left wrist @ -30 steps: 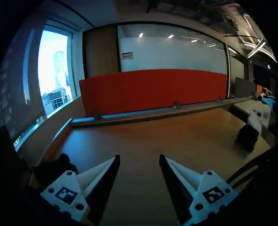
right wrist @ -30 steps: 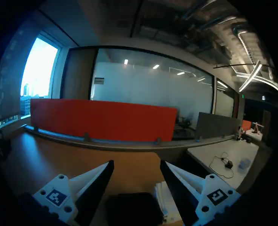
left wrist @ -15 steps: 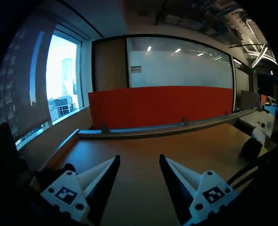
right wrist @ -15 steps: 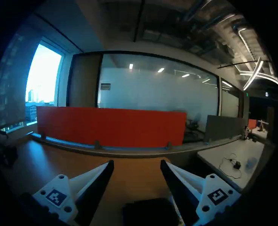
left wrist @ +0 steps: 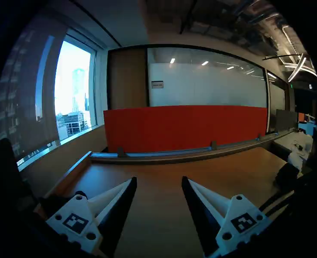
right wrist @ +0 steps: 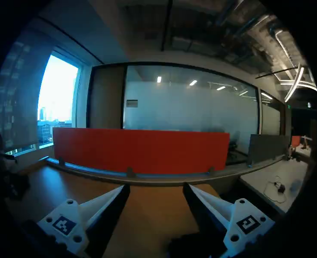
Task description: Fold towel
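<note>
My left gripper point(left wrist: 158, 180) is open over a brown wooden table point(left wrist: 167, 206), with nothing between its fingers. My right gripper point(right wrist: 155, 187) is also open and empty above the same table point(right wrist: 154, 215). A dark bundle point(right wrist: 192, 248) lies at the bottom edge of the right gripper view, just below and between the fingers; I cannot tell what it is. Another dark lump point(left wrist: 287, 174) sits at the table's right side in the left gripper view.
A red partition point(left wrist: 184, 127) runs along the table's far edge, with a glass wall behind it. A bright window point(left wrist: 74, 101) is on the left. A dark thing point(left wrist: 57, 200) lies by the left finger. A white desk point(right wrist: 278, 180) with a cable stands to the right.
Both views have tilted upward, showing more wall and ceiling. The dark bundle slid to the bottom edge of the right gripper view and the white stack beside it left the view. Both grippers stayed open.
</note>
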The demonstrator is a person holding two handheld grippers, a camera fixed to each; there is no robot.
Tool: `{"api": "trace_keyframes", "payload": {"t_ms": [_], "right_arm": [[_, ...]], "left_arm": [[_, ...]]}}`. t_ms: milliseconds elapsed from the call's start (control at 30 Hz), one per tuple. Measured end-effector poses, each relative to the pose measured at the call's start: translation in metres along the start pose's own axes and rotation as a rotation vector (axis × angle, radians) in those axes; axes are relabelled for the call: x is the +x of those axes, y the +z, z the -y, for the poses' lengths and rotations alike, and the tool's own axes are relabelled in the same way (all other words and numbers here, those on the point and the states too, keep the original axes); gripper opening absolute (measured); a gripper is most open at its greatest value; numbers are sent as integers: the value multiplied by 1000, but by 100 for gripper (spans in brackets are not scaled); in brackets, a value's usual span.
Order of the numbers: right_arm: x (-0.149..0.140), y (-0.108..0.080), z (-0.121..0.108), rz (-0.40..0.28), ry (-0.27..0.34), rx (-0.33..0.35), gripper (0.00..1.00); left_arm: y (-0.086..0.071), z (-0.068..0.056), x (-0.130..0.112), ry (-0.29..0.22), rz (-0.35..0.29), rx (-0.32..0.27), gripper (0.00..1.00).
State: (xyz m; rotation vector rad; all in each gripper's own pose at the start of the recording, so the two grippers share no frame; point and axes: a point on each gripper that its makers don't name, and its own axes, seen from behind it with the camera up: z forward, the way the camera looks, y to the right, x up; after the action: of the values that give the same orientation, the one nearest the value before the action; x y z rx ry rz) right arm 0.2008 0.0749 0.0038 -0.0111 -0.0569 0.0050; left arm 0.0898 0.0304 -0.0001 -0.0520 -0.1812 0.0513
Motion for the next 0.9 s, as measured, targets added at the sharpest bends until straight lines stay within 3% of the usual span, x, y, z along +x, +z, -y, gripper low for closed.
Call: {"api": "trace_keyframes", "payload": {"t_ms": [200, 400, 900], "right_arm": [[6, 9, 27, -6, 24, 15, 95], [7, 13, 49, -9, 25, 24, 95], [18, 21, 69, 9, 34, 42, 95]], "left_arm": [[2, 1, 3, -32, -13, -1, 76], [5, 0, 4, -28, -21, -7, 76], [7, -5, 17, -30, -73, -16, 76]]}}
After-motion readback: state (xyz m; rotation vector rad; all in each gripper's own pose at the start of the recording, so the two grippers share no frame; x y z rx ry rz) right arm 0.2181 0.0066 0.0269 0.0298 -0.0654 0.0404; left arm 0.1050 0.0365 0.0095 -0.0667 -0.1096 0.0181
